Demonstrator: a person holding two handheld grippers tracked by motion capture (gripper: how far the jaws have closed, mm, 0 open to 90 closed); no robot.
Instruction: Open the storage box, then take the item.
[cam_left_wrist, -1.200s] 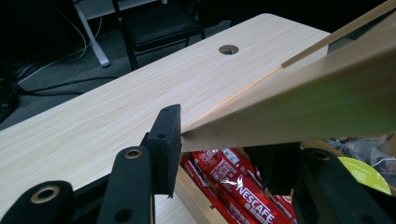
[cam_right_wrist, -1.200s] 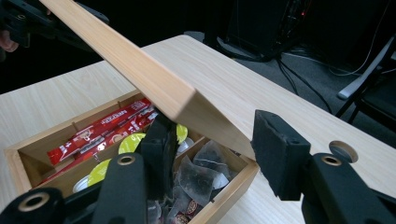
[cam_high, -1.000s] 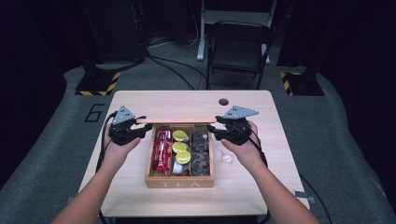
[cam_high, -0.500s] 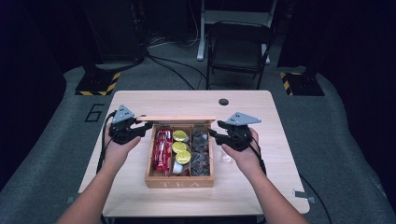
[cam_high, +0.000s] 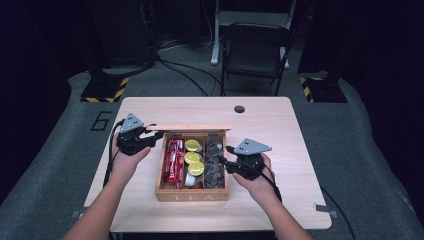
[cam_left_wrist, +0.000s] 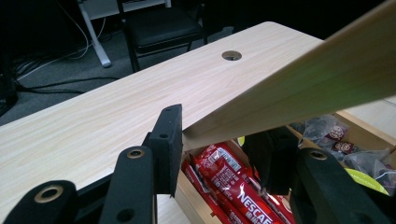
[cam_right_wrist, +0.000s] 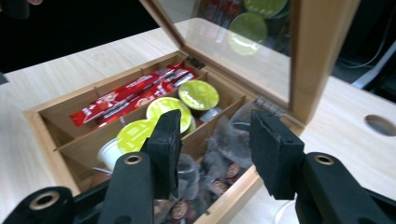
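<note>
The wooden tea box (cam_high: 192, 192) sits at the near middle of the table (cam_high: 280, 120), toward six o'clock from the cable hole (cam_high: 239, 109), with its glass-paned lid (cam_high: 190, 128) standing up along the twelve o'clock edge. Inside, red Nescafe sticks (cam_high: 173, 161) fill the nine o'clock compartment, yellow-green capsules (cam_high: 192, 158) the middle one, and dark clear sachets (cam_high: 215, 162) the three o'clock one. My left gripper (cam_left_wrist: 219, 144) is at the lid's ten o'clock corner; in the left gripper view the jaws stand either side of the lid's edge, one close against it, but I cannot tell whether they are truly pinching it or only bracketing it. My right gripper (cam_right_wrist: 215, 144) hovers at the box's three o'clock side above the sachets, its jaws spread wide with nothing between them. I judge the lid to be the risk: if my left hold is only a loose bracket, the lid could slip free and drop onto the right gripper as it reaches in. Pulling too hard at that one corner could also twist the hinges (cam_right_wrist: 266, 105) or drag the light box across the table. The sachets look crinkly and slippery, so a shallow pinch may lift several or none.
</note>
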